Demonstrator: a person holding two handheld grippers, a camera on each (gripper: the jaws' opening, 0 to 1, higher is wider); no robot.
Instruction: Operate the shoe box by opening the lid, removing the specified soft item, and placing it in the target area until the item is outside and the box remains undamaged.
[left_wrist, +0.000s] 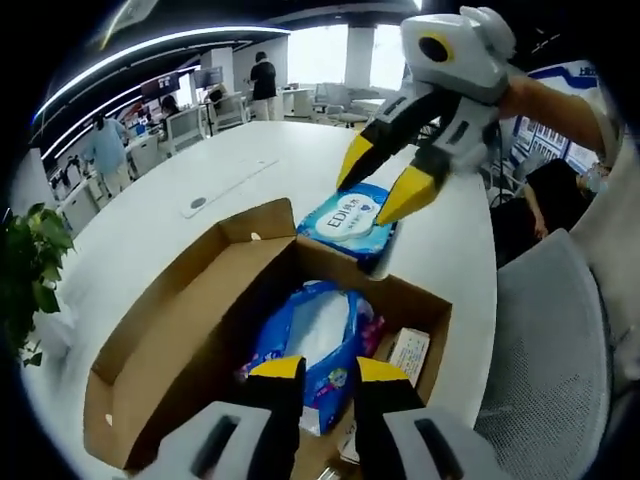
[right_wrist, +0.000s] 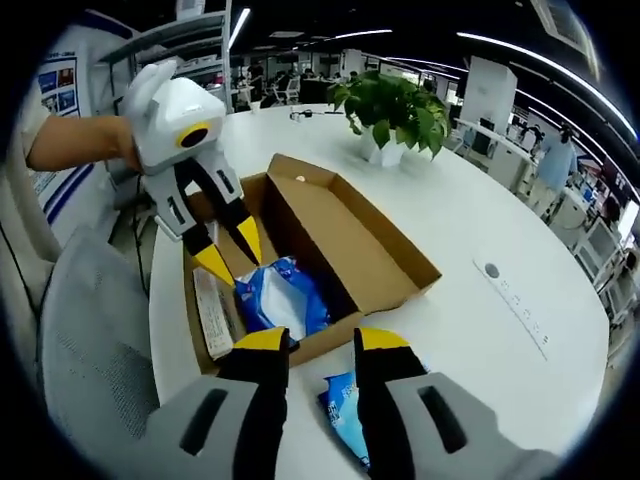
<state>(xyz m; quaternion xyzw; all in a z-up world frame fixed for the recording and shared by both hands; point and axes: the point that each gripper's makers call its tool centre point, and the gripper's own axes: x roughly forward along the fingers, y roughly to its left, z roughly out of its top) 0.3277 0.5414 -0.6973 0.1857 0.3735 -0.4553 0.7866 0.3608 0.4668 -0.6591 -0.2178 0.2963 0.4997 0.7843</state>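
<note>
The box (left_wrist: 190, 330) is plain brown cardboard, inside and out. In it lies a blue bag (left_wrist: 315, 345) with a white middle, and a white card (left_wrist: 408, 352) with small print to its right. The wipes pack (left_wrist: 350, 222) beyond the far wall is light blue with a white label and dark lettering. Both grippers, right (left_wrist: 385, 185) and left (right_wrist: 230, 255), are white-bodied with black arms and yellow tips. The table (left_wrist: 200, 170) is white; the plant (right_wrist: 395, 105) is green in a white pot.

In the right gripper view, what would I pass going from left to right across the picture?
Grey chair → left gripper → open shoe box → potted plant → white table.
</note>
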